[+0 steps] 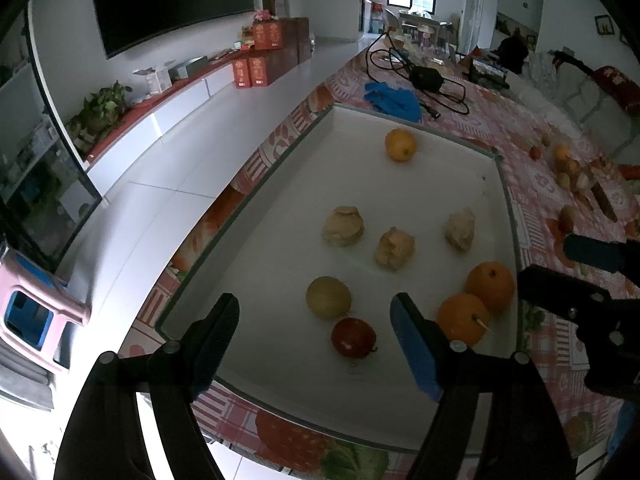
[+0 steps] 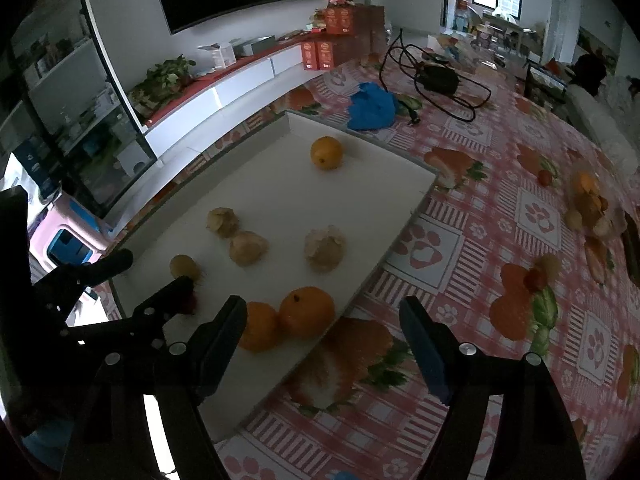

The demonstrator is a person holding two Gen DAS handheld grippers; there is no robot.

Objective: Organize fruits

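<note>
A white tray (image 1: 280,208) holds several fruits. My left gripper (image 1: 316,332) hangs open above its near end, with a red fruit (image 1: 353,337) and a greenish fruit (image 1: 328,297) below the gap, untouched. Two oranges (image 1: 490,286) sit at the tray's right rim, three papery husked fruits (image 1: 394,248) in the middle and a yellow-orange fruit (image 1: 400,144) at the far end. My right gripper (image 2: 324,332) is open and empty over the tray's right edge, just right of the two oranges (image 2: 306,312). The left gripper (image 2: 154,272) partly hides the red fruit there.
Loose small fruits (image 2: 588,204) lie on the pink patterned tablecloth (image 2: 480,208) to the right of the tray. A blue cloth (image 2: 372,106) and a black adapter with cable (image 2: 438,78) lie beyond it. The table's edge runs along the tray's left side, and a pink stool (image 1: 36,312) stands on the floor.
</note>
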